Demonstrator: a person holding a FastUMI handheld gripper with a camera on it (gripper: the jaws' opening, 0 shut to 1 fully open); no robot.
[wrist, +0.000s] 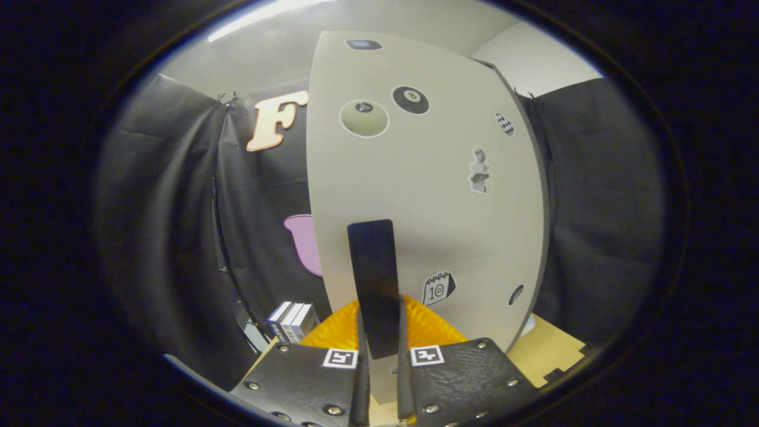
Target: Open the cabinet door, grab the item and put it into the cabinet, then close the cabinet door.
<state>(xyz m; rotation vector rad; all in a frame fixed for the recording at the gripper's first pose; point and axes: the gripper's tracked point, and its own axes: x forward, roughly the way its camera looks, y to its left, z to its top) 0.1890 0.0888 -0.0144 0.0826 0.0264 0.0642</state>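
Observation:
The pale cabinet door (pixel 427 196), dotted with small stickers, stands right in front of me. A flat black upright handle (pixel 372 267) is mounted on its lower part. My gripper (pixel 382 305) is shut on this handle, one finger pressing each side of its lower end. The door's right edge (pixel 542 196) appears to stand slightly away from the wall behind. The cabinet's inside is hidden behind the door.
A few small white and blue boxes (pixel 290 320) stand upright on the table, to the left of the fingers and beside the door. The light wooden tabletop (pixel 548 350) shows to the right of the door. Black cloth walls close in on both sides.

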